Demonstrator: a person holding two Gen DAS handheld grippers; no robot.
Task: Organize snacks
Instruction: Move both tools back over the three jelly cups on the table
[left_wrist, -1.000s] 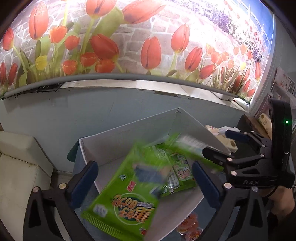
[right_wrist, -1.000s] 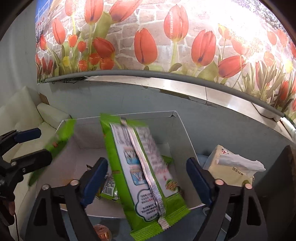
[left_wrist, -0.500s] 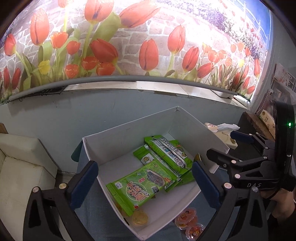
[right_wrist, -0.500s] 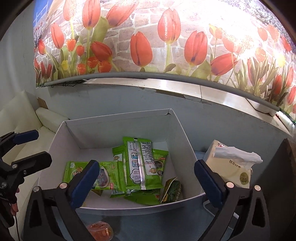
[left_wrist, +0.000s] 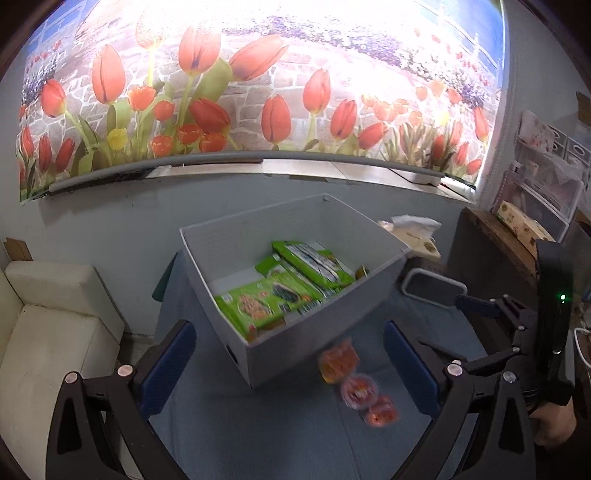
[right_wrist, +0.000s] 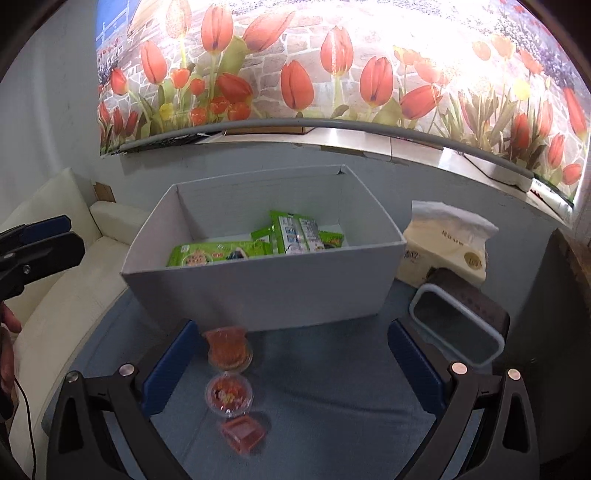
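Both green foil snack packets (right_wrist: 236, 253) that were dropping from your grippers a second ago are now lying flat inside the open white corrugated box (right_wrist: 266, 291), and you are pulling both tools back toward yourself, so the box is sitting farther off in each view. Your left gripper (left_wrist: 288, 365) is hanging empty with its blue-padded fingers (left_wrist: 168, 363) spread wide, and your right gripper (right_wrist: 291, 365) is doing the same, nothing between its pads.

Three small clear cups of orange-red jelly (right_wrist: 229, 397) are waiting in a line on the blue-grey table cloth (right_wrist: 332, 398), just in front of the box's near wall (these look like the next items to go in). The risks I see are sitting here. The cups are close together, the middle one nearly touching its neighbours, so closing on one may be nudging the next and sending it rolling. Their thin plastic will likely be crushing or popping a lid under a hard squeeze. The nearest cup is tilted, so a flat pinch may slip off it.

Off to the right, an empty grey-rimmed clear container (right_wrist: 456, 326) and a cream tissue pack (right_wrist: 443, 251) are standing beside the box; a wide swing of your right tool could be clipping them.
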